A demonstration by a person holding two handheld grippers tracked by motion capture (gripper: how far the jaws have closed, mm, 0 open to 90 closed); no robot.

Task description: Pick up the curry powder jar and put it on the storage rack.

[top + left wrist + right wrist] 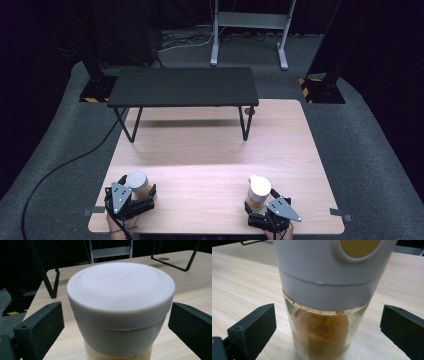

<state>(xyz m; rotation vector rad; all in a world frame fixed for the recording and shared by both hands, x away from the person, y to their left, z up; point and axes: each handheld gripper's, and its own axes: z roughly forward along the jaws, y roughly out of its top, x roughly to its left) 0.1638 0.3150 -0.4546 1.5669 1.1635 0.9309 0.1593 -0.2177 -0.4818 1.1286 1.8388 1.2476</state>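
Observation:
Two glass spice jars with white lids stand upright on the wooden table (210, 150) near its front edge. The left jar (137, 183) (120, 310) sits between the jaws of my left gripper (142, 192) (116, 327), which is open with gaps on both sides. The right jar (258, 192) (327, 315) holds brown-orange powder and has a yellow-brown round button on its lid. It stands between the jaws of my right gripper (260, 205) (328, 327), open too, neither jaw touching the glass.
A low black shelf (183, 86) on thin metal legs stands across the far half of the table. Bare wood lies between the jars and the shelf. A cable (60, 170) runs over the grey floor at the left.

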